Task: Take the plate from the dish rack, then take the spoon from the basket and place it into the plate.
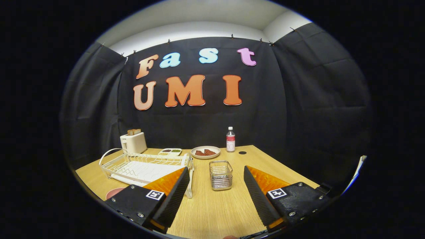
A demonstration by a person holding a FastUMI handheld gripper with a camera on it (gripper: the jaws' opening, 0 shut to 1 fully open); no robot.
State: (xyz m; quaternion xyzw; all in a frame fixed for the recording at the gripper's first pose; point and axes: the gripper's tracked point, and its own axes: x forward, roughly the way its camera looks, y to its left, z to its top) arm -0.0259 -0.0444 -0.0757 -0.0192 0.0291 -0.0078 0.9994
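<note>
A light wood-grain table (pixel 212 205) fills the booth floor of the scene, backed by black cloth walls pinned up under a white ceiling. A small dark round hole (pixel 242 152) sits in the tabletop near the far edge.

The gripper (pixel 215 192) hangs above the near part of the table with its fingers spread wide apart, nothing between them but bare wood.

The white wire dish rack (pixel 146 166) lies on the table, beyond and partly behind one finger; its slots look empty from here. A pink plate (pixel 114 192) shows as a small curved edge on the table just beside that finger's housing, in front of the rack. The square metal wire basket (pixel 220 175) stands just ahead of the fingers, between their tips; whether a spoon is inside cannot be told.

Further back are a cream toaster (pixel 133 142) with bread in its slots, a small divided tray (pixel 169 152), a pale plate of reddish-brown pieces (pixel 206 152), and a clear bottle (pixel 230 139) with a white cap and a red label too small to read.
</note>
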